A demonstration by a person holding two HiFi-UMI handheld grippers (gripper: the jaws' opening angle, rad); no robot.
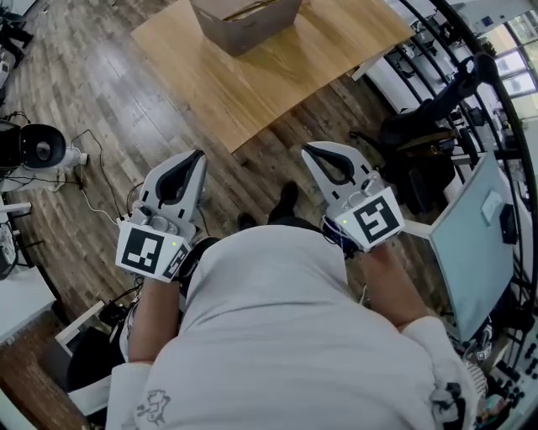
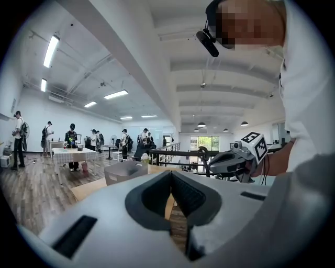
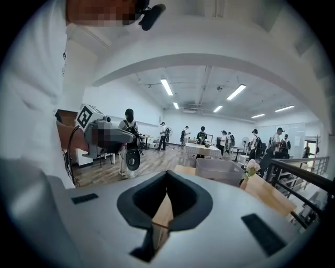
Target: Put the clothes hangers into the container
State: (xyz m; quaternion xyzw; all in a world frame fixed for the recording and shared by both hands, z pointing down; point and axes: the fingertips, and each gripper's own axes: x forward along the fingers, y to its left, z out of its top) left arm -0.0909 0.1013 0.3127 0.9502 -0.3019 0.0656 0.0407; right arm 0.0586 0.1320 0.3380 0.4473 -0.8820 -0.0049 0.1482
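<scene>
Container [image 1: 239, 34] on wooden table [image 1: 277, 80], hangers unseen.
Left gripper [image 1: 198, 157] and right gripper [image 1: 308, 150] are closed, empty; arriving closed may shove hangers away.

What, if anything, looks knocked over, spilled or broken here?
Nothing stands out. The container sits upright on the wooden table, with no spill visible. The left gripper and right gripper are both shut, empty, and held short of the table.

Bare floor [image 1: 168, 101] lies open up to the table [image 1: 277, 76], whose near top is free before the container [image 1: 244, 21]. A railing [image 1: 444, 52] and black clutter [image 1: 420, 138] crowd the right; a fan [image 1: 38, 147] stands left.
</scene>
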